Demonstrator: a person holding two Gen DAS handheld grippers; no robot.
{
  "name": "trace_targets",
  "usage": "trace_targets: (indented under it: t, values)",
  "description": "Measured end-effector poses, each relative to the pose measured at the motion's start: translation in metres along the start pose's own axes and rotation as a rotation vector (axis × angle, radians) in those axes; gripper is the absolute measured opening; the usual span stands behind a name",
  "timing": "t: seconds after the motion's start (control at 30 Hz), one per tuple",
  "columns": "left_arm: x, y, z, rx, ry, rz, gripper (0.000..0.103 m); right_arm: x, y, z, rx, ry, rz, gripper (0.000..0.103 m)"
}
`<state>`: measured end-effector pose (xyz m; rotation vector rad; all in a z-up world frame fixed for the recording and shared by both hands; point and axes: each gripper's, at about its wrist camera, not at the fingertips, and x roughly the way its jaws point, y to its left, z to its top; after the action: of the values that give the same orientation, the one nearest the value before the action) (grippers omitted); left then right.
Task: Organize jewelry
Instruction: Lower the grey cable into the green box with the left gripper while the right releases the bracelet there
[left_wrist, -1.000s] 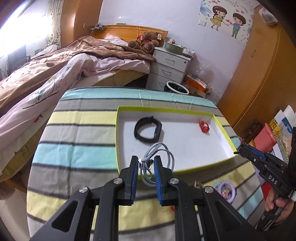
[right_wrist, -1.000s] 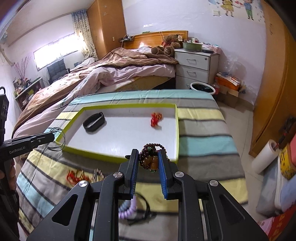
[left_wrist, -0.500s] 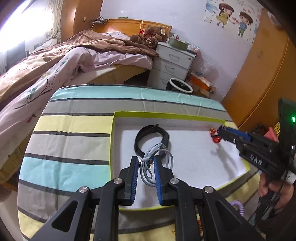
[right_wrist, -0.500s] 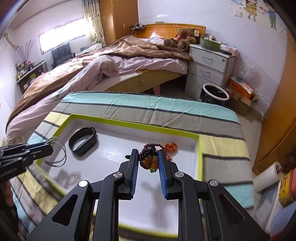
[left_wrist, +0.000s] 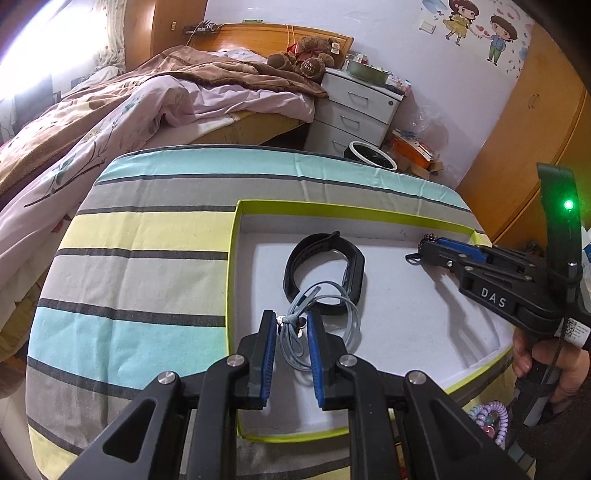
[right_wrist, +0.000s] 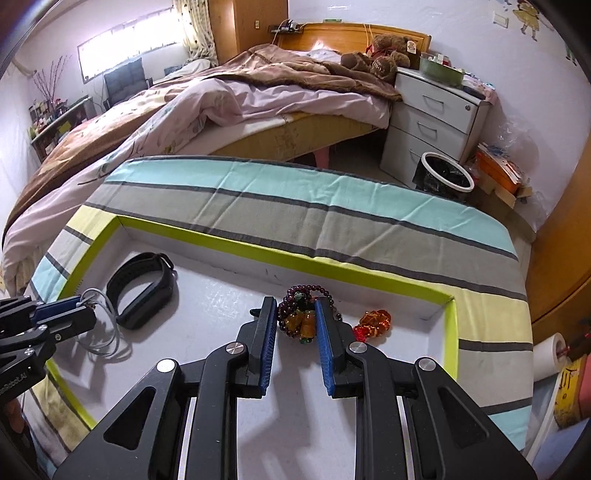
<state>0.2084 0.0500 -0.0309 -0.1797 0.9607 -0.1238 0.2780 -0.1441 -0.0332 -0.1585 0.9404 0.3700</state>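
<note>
Both my tongs have just moved in over the green-edged tray (left_wrist: 332, 212), my left tongs (left_wrist: 291, 326) gripping the grey cord (left_wrist: 347, 314) at 6 o'clock of the black band (left_wrist: 325, 273), my right tongs (right_wrist: 295, 314) gripping the bead bracelet (right_wrist: 299, 314) at 9 o'clock of the red charm (right_wrist: 373, 323), so I think I can drop both in now.

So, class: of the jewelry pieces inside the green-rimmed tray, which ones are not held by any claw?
The black rubber wristband and the red-orange bead charm; both lie free on the tray floor.

We count one lime-rimmed tray (left_wrist: 343, 210), one black wristband (left_wrist: 325, 273), one grey cord loop (left_wrist: 332, 317), one dark beaded bracelet (right_wrist: 299, 314), one red-orange charm (right_wrist: 373, 323), one pastel coil bracelet (left_wrist: 489, 415) and two grippers (left_wrist: 291, 325) (right_wrist: 295, 317).
</note>
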Motion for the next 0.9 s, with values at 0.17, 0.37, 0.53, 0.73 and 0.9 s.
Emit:
trace_targets:
  t: [0.17, 0.37, 0.53, 0.73, 0.9]
  values:
    - [0.0017, -0.0013, 0.0004, 0.005, 0.004, 0.006, 0.017, 0.0018, 0.0002, 0.0009, -0.003, 0.002, 0.002, 0.022]
    - [0.0013, -0.0011, 0.0013, -0.005, 0.004, 0.002, 0.017, 0.0032, 0.0007, 0.0027, -0.011, 0.005, 0.004, 0.023]
    - [0.0001, -0.0008, 0.0019, -0.004, 0.006, 0.001, 0.017, 0.0034, 0.0018, 0.0025, -0.014, 0.001, 0.001, 0.024]
    - [-0.0027, -0.0018, 0.0020, -0.010, 0.001, -0.004, 0.017, 0.0034, 0.0013, 0.0027, -0.013, 0.001, 0.006, 0.043]
    - [-0.0050, -0.0016, 0.0006, -0.015, -0.005, -0.003, 0.023, -0.0016, 0.0012, 0.0028, -0.013, -0.017, 0.009, 0.044]
